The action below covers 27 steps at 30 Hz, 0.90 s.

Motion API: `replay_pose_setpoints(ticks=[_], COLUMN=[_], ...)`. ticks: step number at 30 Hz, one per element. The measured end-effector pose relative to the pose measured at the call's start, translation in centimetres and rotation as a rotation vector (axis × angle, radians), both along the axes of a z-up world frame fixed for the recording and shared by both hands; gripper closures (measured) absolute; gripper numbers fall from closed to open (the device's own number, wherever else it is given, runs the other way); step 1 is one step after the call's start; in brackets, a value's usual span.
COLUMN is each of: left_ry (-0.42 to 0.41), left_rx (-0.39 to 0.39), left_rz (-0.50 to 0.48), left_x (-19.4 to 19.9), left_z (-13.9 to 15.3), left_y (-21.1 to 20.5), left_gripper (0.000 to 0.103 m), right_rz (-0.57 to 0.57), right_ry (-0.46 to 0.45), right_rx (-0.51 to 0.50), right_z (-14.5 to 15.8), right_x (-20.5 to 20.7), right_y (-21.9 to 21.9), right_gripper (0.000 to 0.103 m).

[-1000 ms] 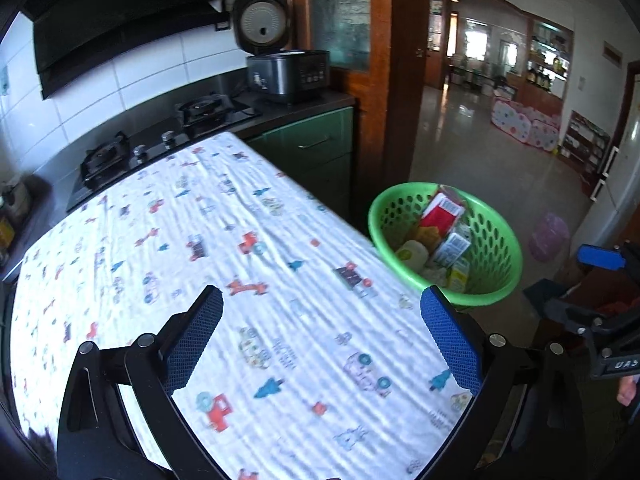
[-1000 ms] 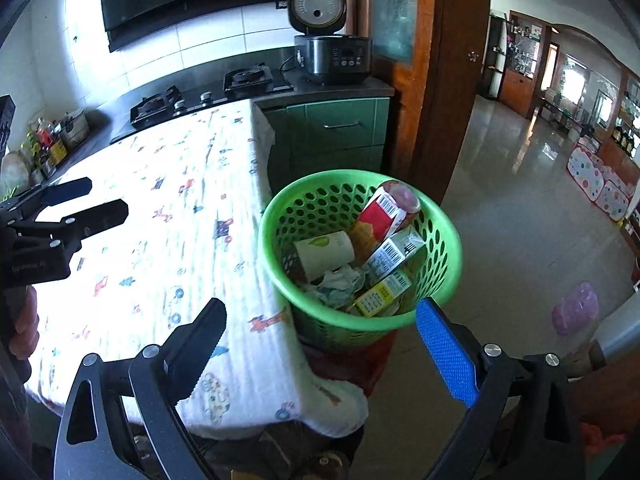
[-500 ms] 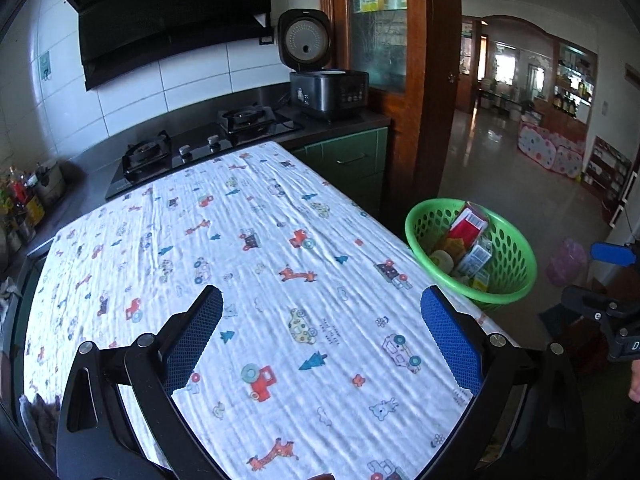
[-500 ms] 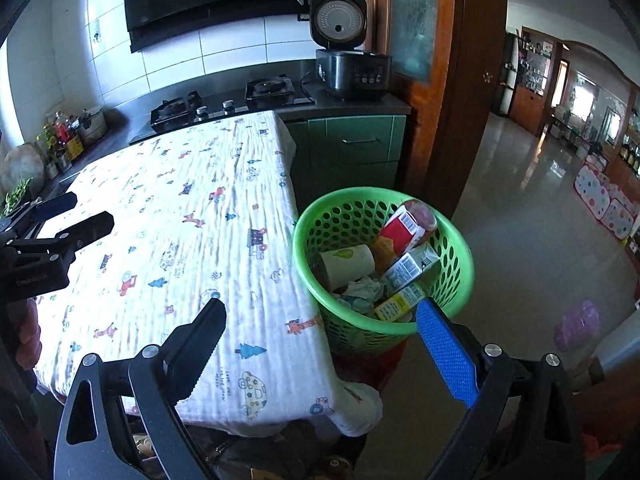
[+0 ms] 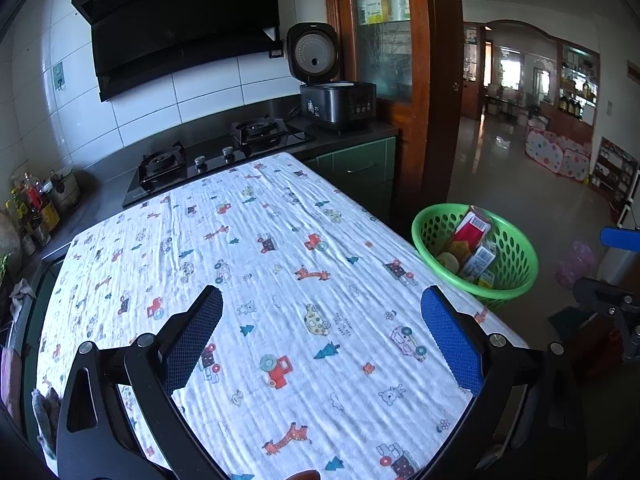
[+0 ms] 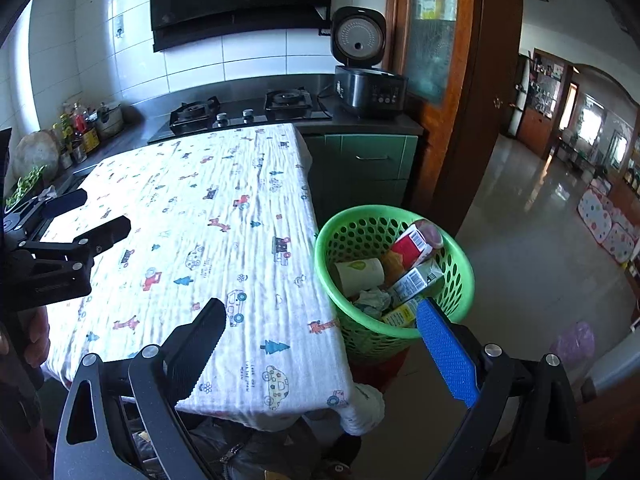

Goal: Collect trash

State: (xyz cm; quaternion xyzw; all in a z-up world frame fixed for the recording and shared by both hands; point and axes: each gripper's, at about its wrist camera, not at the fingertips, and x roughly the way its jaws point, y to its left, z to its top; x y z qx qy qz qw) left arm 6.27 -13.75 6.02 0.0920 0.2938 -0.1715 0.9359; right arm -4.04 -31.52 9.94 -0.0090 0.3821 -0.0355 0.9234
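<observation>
Between the spread, empty fingers of our left gripper we see only the printed tablecloth. Our right gripper is also spread and holds nothing. Beyond its right finger, which hides part of the rim, the green basket holds the trash: cartons, a paper cup and crumpled paper, the lower items hard to make out.

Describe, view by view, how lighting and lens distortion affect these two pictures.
Left wrist view: daylight whitens the tablecloth, the range hood is near-black, and the fisheye bows the door frame. Right wrist view: glare washes out the cloth's left part, the floor reflects light, and the corners go black.
</observation>
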Motion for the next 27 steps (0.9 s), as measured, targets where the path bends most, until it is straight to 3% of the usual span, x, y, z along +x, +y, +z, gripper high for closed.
replay_pose_setpoints(ticks=[14,27], left_ry=[-0.053,-0.062], left_rx=[0.019,0.023], left_rz=[0.054,0.112], left_x=[-1.8,-2.6], left_z=[1.5,1.3], left_y=[1.5,3.4], left_gripper=[0.005,0.005], right_rz=[0.059,0.082], right_ry=[-0.002,-0.020], right_rx=[0.081,0.097], right_z=[1.4,1.7], right_x=[-0.7,-1.1], right_y=[1.6,2.8], right_gripper=[0.010,0.010])
